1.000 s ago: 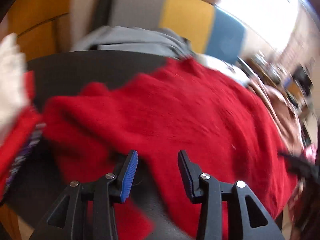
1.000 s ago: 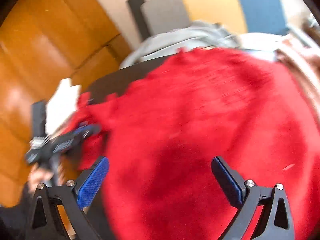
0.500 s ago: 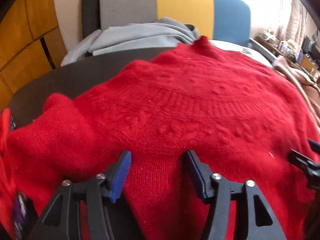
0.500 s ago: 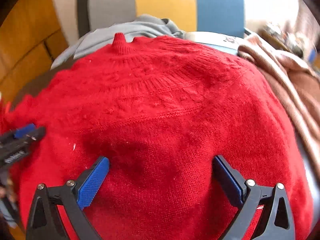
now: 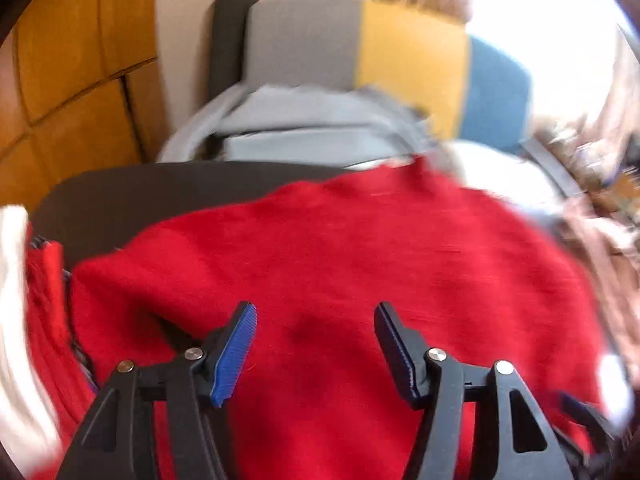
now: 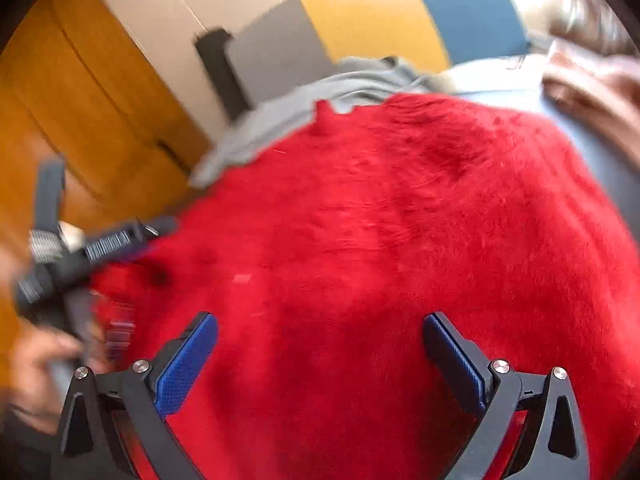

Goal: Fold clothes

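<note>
Your 2 tongs, the left tongs (image 5: 315,316) and the right tongs (image 6: 320,326), both stood wide and empty above the near part of the red sweater (image 6: 400,220), which lay spread on the dark surface (image 5: 160,188), its neck pointing away from you.

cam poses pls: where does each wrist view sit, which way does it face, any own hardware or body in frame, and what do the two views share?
Left wrist: sits on the left gripper, low over the red sweater, facing the striped chair back; own open fingers show.
Right wrist: sits on the right gripper, facing the same way, tilted; own open fingers, the left gripper's body and a hand show.
Shared: sweater, grey garment, chair back.
</note>
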A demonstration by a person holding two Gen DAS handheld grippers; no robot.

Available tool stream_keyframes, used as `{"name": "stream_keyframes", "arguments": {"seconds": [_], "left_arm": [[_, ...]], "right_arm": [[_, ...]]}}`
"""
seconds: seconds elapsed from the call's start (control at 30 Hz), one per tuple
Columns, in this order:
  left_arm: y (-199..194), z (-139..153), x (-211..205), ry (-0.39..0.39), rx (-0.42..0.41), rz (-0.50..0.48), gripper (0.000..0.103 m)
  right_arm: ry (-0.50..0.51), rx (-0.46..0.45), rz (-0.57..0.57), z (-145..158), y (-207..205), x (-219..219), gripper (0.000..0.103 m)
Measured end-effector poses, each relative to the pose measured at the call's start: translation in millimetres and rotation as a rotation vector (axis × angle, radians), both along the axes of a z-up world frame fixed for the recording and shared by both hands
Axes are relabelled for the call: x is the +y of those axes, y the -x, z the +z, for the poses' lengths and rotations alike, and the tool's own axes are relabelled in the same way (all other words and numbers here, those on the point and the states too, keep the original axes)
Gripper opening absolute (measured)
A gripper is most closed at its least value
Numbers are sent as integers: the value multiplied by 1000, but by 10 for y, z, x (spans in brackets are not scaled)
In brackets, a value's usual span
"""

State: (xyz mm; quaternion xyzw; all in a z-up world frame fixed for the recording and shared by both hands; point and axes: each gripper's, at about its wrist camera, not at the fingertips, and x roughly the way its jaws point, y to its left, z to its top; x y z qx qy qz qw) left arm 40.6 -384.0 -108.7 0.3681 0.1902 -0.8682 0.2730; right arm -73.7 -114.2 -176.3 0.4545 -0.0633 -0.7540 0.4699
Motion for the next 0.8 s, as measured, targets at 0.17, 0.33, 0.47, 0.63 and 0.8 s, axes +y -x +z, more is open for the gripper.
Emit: {"name": "stream_keyframes", "arguments": {"seconds": [0.17, 0.33, 0.47, 0.63, 0.8], "left_arm": [[-93, -197, 707, -108, 22, -145, 63], [-214, -409, 858, -149, -16, -160, 63], [-297, -443, 830, -174, -35, -166, 63], [-399, -485, 794, -205, -59, -175, 63], [-469, -310, 694, -425, 81, -266, 64]], "right_arm": [[124, -18, -238, 284, 287, 1157, 103], [70, -206, -349, -69, 563, 1882, 103], [170, -309, -271, -189, 508, 1819, 103], [354, -483, -125, -256, 477, 1460, 103], [381, -345, 49, 82, 131, 971, 103]]}}
